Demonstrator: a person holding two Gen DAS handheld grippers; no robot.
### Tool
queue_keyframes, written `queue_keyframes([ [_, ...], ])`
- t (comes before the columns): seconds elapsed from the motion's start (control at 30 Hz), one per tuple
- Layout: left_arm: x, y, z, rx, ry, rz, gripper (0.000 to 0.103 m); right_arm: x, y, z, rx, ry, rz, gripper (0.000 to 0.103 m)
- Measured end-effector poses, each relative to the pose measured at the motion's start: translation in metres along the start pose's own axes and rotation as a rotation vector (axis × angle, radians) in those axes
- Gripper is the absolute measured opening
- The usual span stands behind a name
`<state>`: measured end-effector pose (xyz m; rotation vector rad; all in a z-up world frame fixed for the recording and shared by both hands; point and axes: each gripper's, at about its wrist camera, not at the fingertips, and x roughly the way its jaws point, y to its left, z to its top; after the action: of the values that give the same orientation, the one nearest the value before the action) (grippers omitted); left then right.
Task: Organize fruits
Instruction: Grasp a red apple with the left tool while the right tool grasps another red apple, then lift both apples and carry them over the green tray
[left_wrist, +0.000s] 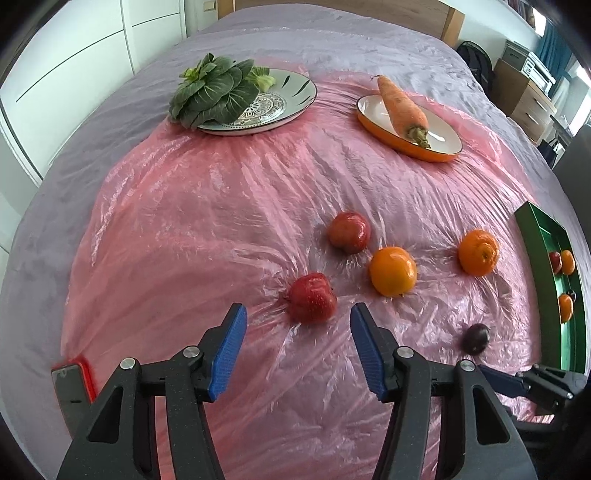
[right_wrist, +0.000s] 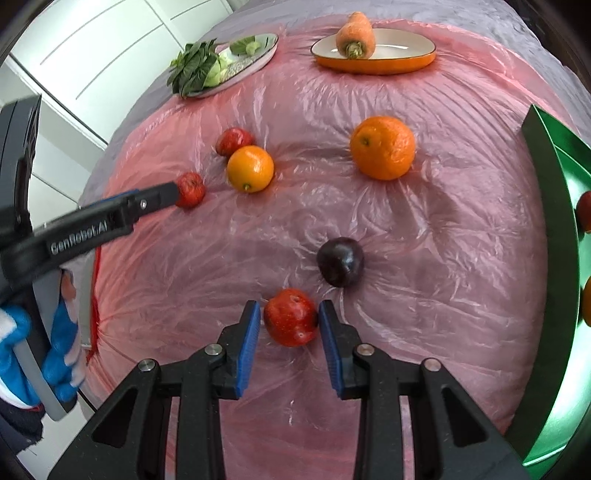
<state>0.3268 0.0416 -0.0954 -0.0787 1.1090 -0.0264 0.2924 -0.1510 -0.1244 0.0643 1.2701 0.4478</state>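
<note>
- right gripper (right_wrist: 289, 320) is narrowed around a red apple (right_wrist: 291, 316) sitting on the pink plastic sheet (right_wrist: 424, 240). One pad looks like it touches, the other has a sliver of gap, so can't say it's gripped
- left gripper (left_wrist: 298, 320) is wide open, holding nothing, with another apple (left_wrist: 312, 298) just ahead between its tips
- dark plum (right_wrist: 340, 261) right behind the right gripper's apple
- further out: two oranges (right_wrist: 250, 168) (right_wrist: 382, 147) and a third apple (right_wrist: 234, 141)
- green tray (right_wrist: 546, 206) on the right edge, already has some fruit in it
- far end of the bed (left_wrist: 332, 37): leafy greens (left_wrist: 212, 88) on a patterned plate (left_wrist: 291, 96), carrot (left_wrist: 402, 109) in an orange dish (left_wrist: 402, 142)
</note>
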Motion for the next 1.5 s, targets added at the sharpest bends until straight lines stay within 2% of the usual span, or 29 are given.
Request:
queue_keyframes([
  [0.33, 0.016, 0.004, 0.004, -0.042, 0.024, 0.004, 0.048, 0.014, 0.006, -0.001, -0.061, 0.035, -0.024, 0.045],
  [0.57, 0.026, 0.0, 0.006, -0.048, 0.041, -0.009, 0.04, 0.016, 0.006, -0.003, -0.081, 0.041, -0.037, 0.044],
  [0.83, 0.035, 0.002, 0.008, -0.071, 0.061, -0.024, 0.038, 0.022, 0.014, -0.001, -0.098, 0.044, -0.053, 0.044],
  [0.93, 0.038, 0.003, 0.009, -0.084, 0.068, -0.04, 0.034, 0.023, 0.017, -0.001, -0.105, 0.043, -0.058, 0.044],
  [1.0, 0.039, 0.003, 0.009, -0.084, 0.071, -0.051, 0.028, 0.024, 0.017, -0.001, -0.107, 0.043, -0.058, 0.044],
  [1.5, 0.007, 0.005, 0.001, -0.056, 0.032, -0.033, 0.027, -0.005, 0.005, -0.007, -0.059, -0.001, 0.021, 0.043],
])
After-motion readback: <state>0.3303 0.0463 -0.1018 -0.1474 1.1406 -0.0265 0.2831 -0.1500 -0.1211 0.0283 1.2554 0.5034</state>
